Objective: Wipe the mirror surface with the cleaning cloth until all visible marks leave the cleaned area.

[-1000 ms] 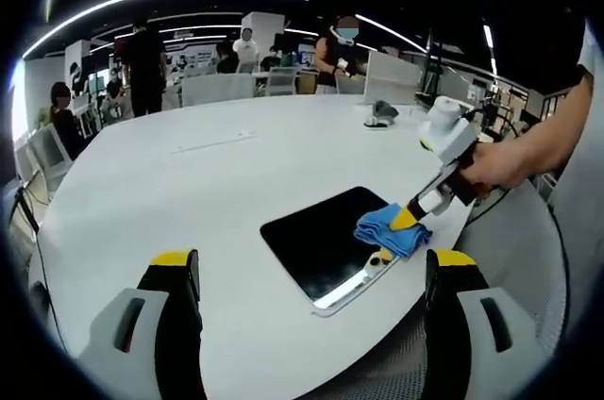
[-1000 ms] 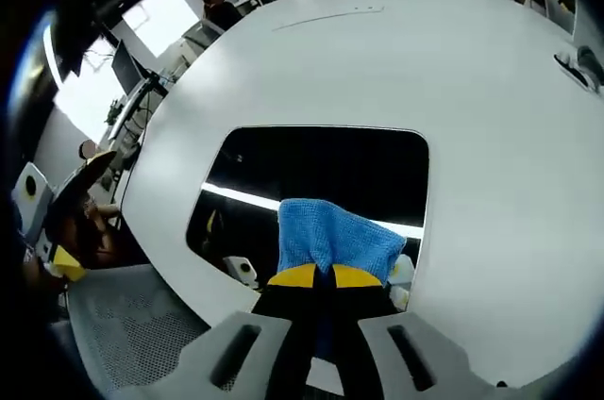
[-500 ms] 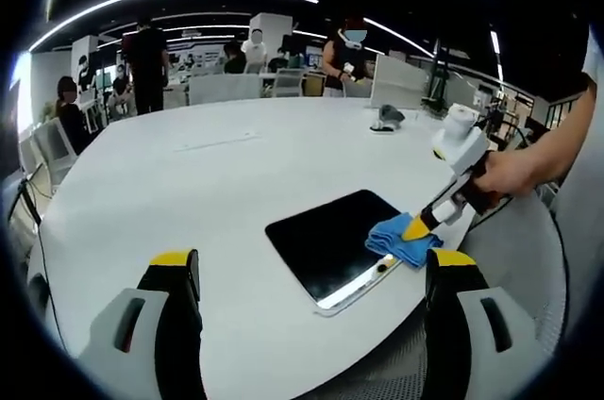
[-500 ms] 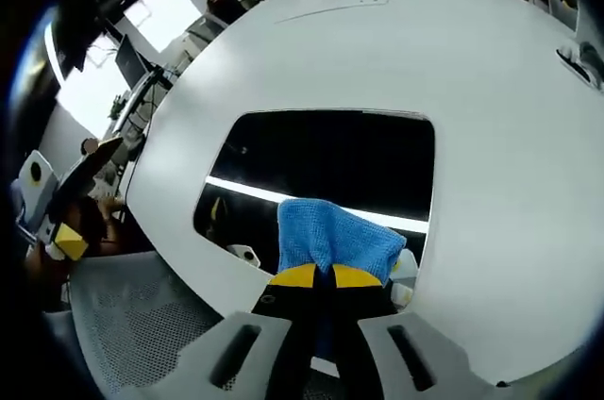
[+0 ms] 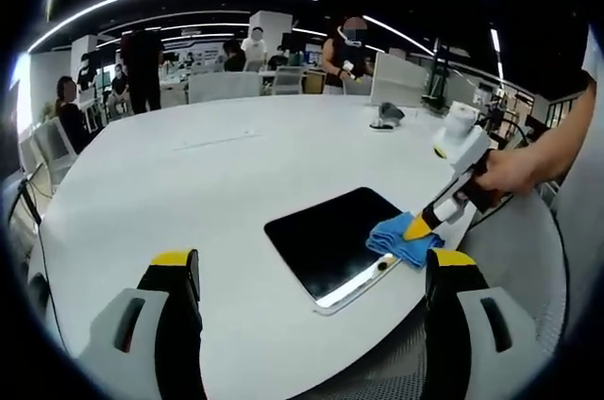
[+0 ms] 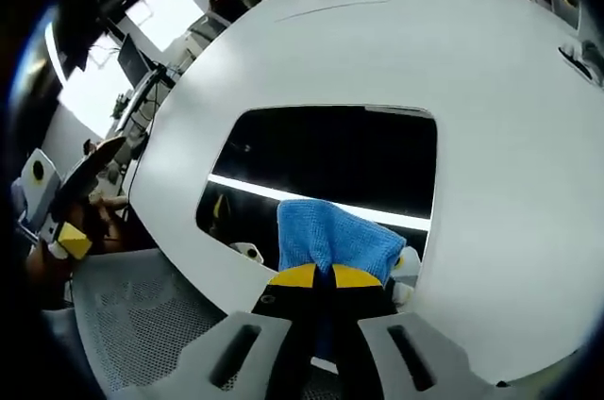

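- The right gripper (image 6: 317, 275) has its yellow-tipped jaws pressed together on a fold of the blue cleaning cloth (image 6: 332, 238), which bunches just ahead of the jaw tips.
- In the right gripper view the cloth lies on the near edge of the mirror (image 6: 330, 159), whose dark glass stretches away beyond the jaw tips and carries a bright strip of reflected ceiling light.
- The mirror lies flat on the round white table (image 6: 491, 117), close to the table's edge nearest the jaws.
- The left gripper (image 5: 311, 273) has its two jaws spread wide apart, with nothing between them; it hangs above the table, apart from the mirror.
- In the left gripper view the mirror (image 5: 326, 238) sits ahead of and between the spread jaws, and the cloth (image 5: 401, 241) rests on its corner nearer the right-hand jaw.
- The right gripper (image 5: 415, 226) comes into that view from the right, held in a person's hand (image 5: 500, 172), its tip down on the cloth.
- A small dark object (image 5: 382, 114) lies far beyond the jaws on the table; what it is cannot be told.
- Several people (image 5: 142, 65) stand or sit past the far side of the table.
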`<action>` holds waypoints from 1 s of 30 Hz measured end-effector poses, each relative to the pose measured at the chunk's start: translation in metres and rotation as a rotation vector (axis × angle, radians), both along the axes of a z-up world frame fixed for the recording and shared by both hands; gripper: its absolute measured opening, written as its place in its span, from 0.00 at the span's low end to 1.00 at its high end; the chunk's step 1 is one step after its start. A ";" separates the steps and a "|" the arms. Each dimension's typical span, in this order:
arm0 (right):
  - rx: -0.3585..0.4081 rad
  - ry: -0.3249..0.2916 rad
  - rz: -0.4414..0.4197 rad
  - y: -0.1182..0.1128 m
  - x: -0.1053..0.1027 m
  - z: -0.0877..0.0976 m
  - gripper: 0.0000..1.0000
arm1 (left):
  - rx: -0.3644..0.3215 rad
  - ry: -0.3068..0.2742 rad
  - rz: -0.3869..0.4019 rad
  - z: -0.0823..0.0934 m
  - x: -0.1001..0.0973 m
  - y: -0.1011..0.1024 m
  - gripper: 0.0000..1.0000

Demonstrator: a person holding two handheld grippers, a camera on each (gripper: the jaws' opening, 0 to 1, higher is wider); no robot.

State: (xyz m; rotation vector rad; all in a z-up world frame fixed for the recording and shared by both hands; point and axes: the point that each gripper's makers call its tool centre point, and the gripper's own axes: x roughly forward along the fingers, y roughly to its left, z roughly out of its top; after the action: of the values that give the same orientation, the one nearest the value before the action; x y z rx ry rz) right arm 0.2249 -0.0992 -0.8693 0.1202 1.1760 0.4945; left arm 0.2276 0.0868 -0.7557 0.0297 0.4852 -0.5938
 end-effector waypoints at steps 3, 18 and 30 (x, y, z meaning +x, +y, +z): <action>-0.002 0.002 0.003 -0.002 0.001 0.001 0.00 | 0.001 0.002 -0.001 -0.001 0.000 0.000 0.99; -0.003 0.007 -0.026 -0.018 -0.003 0.001 0.00 | -0.011 -0.006 0.007 0.002 -0.001 0.001 0.99; 0.003 0.018 -0.063 -0.027 -0.004 0.000 0.00 | -0.016 -0.010 0.010 0.002 -0.002 0.002 0.99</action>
State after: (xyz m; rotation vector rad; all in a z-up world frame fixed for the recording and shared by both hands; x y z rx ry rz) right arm 0.2209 -0.1264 -0.8696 0.1641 1.1851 0.4403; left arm 0.2260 0.0893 -0.7539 0.0156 0.4704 -0.5872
